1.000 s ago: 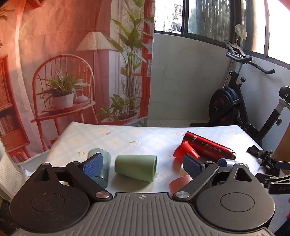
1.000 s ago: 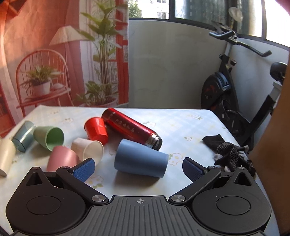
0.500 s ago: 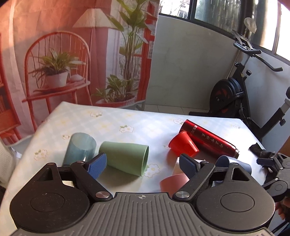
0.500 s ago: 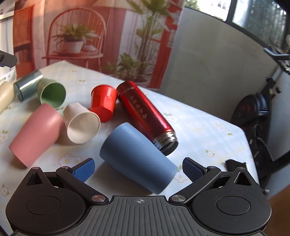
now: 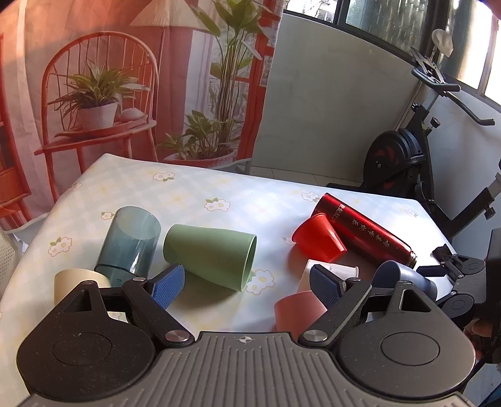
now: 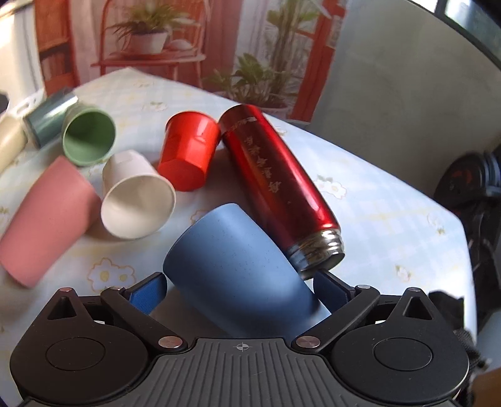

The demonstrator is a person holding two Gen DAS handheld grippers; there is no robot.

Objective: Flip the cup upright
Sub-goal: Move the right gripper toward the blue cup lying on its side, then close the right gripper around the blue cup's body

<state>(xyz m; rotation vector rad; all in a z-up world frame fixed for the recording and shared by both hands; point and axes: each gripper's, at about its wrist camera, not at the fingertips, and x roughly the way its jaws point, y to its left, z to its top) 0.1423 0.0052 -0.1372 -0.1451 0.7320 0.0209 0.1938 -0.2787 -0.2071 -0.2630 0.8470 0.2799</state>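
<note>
The right tool (image 6: 239, 289) stood wide open, its blue pads on either side of the matte blue tumbler-shaped cup (image 6: 244, 269), which lay on its side on the flower-patterned surface (image 6: 391, 219) beside the glossy red metal flask (image 6: 278, 188); contact with the pads could not be told. The left tool (image 5: 245, 283) hung open and empty above the lying green cup (image 5: 209, 255).

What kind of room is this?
Probably a sunny enclosed balcony at someone's home: there is an exercise bike under big windows, and a table with a flowery cloth, set before a printed backdrop.
</note>
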